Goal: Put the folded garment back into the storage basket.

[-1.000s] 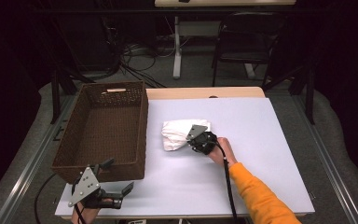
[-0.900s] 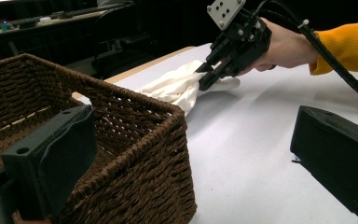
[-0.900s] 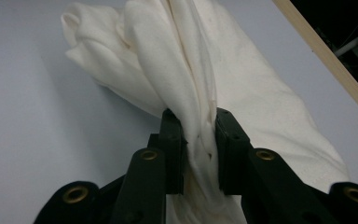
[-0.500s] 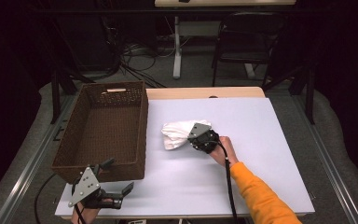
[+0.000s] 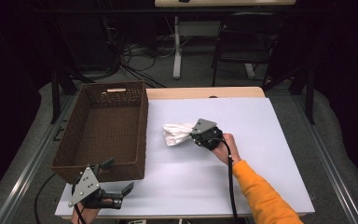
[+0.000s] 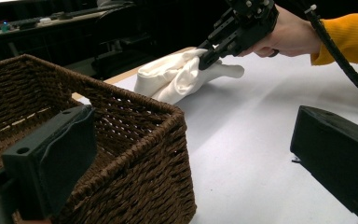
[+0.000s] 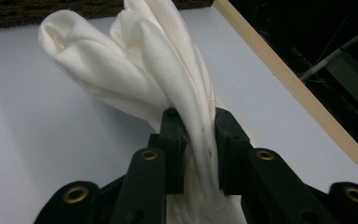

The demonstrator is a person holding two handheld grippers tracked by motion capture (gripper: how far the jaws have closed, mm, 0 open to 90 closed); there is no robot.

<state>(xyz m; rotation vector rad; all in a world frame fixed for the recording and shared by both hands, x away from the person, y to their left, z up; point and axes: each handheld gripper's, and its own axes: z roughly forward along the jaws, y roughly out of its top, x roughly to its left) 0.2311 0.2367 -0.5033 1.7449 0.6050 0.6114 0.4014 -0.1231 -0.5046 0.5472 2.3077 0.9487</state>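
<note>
At the near edge of the table (image 5: 261, 116), the left gripper (image 5: 116, 179) rests low by the front left corner, its jaws spread wide with nothing between them. In the left gripper view one jaw stands over the near corner of the basket (image 6: 135, 140) and the other over bare white tabletop (image 6: 242, 140).

Just beyond it sits the brown wicker basket (image 5: 105, 130), long and rectangular, on the left part of the table, with a handle slot in its far wall.

Farther in, near the middle of the table, an arm in an orange sleeve (image 5: 265, 196) reaches from the lower right. Its hand (image 5: 227, 148) holds the right gripper (image 5: 196, 136), whose jaws are clamped on a white cloth (image 5: 177, 133). In the right gripper view the cloth (image 7: 135, 65) is pinched into a thick bunch between the two black jaws and fans out beyond them in soft folds. The left gripper view shows the cloth (image 6: 177, 77) hanging from those jaws, its free end touching the tabletop just right of the basket.

Beyond the table stand a dark chair (image 5: 247, 42) and tangled cables (image 5: 135, 60) on the floor
</note>
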